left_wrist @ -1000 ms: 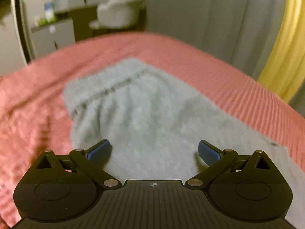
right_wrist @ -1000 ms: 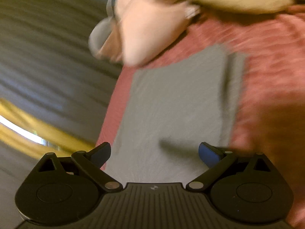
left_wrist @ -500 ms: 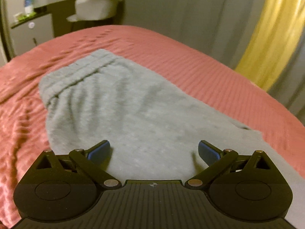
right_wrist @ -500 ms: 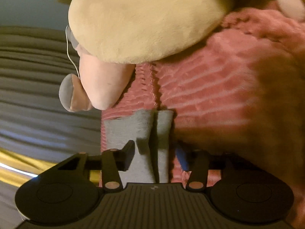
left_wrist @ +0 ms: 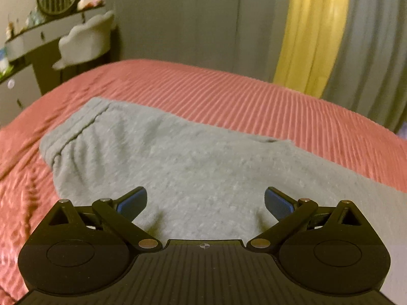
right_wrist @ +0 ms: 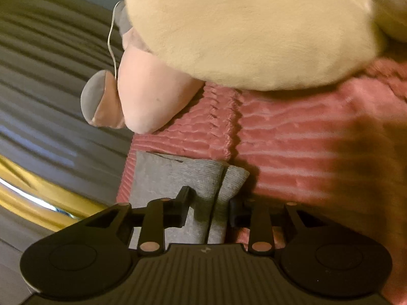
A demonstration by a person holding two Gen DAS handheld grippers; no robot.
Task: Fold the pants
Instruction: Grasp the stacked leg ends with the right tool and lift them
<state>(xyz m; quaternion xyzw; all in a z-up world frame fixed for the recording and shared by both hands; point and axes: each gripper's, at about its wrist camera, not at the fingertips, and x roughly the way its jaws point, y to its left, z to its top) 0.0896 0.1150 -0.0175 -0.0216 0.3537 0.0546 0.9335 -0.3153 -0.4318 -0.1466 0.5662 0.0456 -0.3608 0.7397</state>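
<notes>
Two views checked. Left wrist: left gripper point(left_wrist: 204, 200) spread wide, empty, hovering over grey fleece pants point(left_wrist: 178, 162) lying flat on ribbed coral bedspread point(left_wrist: 254, 96); waistband point(left_wrist: 73, 129) far left. Right wrist: right gripper point(right_wrist: 207, 203) jaws just closed in, now pinching bunched cuff end point(right_wrist: 201, 175) near cream plush toy point(right_wrist: 241, 30). Judgement: hem secured; lift toward waistband likely next.

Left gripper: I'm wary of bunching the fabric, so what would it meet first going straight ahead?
Probably the grey pants, lying flat on the bedspread just beyond the open left gripper.
</notes>
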